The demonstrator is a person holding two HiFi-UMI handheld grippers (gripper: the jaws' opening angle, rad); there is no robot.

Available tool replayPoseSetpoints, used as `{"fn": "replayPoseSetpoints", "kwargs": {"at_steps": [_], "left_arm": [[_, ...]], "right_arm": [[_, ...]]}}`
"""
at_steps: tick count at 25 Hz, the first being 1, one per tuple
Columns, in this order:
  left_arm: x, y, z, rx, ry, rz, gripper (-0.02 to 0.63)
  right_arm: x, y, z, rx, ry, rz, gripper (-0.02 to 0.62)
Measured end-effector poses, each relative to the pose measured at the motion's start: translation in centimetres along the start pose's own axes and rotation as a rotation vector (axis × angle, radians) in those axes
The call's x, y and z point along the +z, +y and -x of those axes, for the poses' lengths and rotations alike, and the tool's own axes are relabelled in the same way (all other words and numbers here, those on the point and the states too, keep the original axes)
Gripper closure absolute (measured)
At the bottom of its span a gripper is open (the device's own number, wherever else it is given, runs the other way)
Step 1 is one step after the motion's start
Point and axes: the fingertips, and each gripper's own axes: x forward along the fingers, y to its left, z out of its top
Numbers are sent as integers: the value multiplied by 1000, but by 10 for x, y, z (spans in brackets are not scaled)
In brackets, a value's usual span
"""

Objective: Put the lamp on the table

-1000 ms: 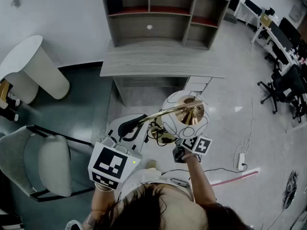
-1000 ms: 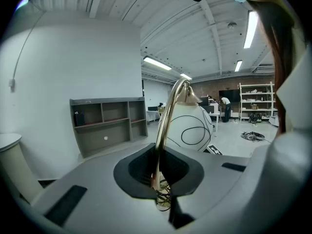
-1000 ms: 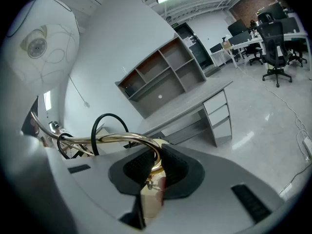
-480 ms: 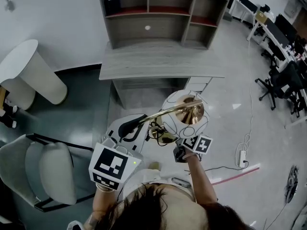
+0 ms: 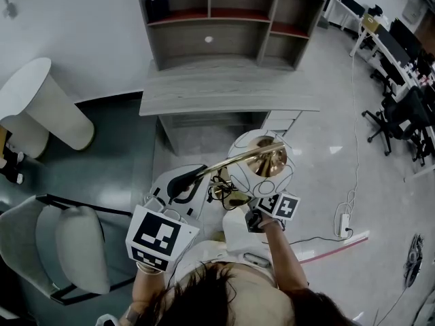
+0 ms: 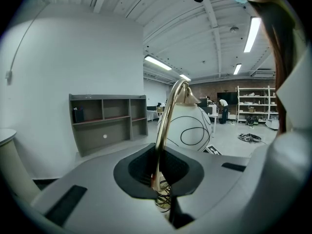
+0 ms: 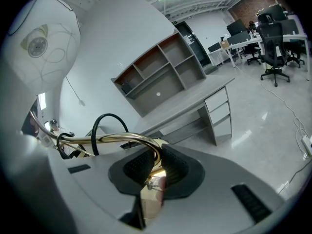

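Observation:
The lamp has a curved brass arm point(image 5: 224, 163) and a white globe shade point(image 5: 262, 160) with black lines on it. I carry it in the air in front of the grey table point(image 5: 228, 90), which has a shelf unit on top. My left gripper point(image 5: 180, 183) is shut on the brass arm point(image 6: 165, 126), with the globe point(image 6: 191, 126) beyond it. My right gripper point(image 5: 238, 199) is shut on the arm's bend point(image 7: 122, 139), below the globe point(image 7: 41, 48). A black cable point(image 7: 105, 123) loops beside the arm.
A white round table point(image 5: 41, 100) and a grey chair point(image 5: 61, 246) stand to the left on dark carpet. A power strip point(image 5: 342, 226) with its cable lies on the floor to the right. Office chairs and desks point(image 5: 401, 114) fill the far right.
The lamp stays held the same way in both grippers. The head view has shifted slightly, and a white shape now shows just below the lamp near the person's body.

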Motion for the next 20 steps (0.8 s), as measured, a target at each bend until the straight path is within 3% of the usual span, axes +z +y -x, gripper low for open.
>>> {"fn": "replayPoseSetpoints", "kwargs": {"at_steps": [20], "left_arm": [[22,42,-89,41,23,-20,592]], "right_arm": [[66,-28,-75,43,22,-2,540]]}}
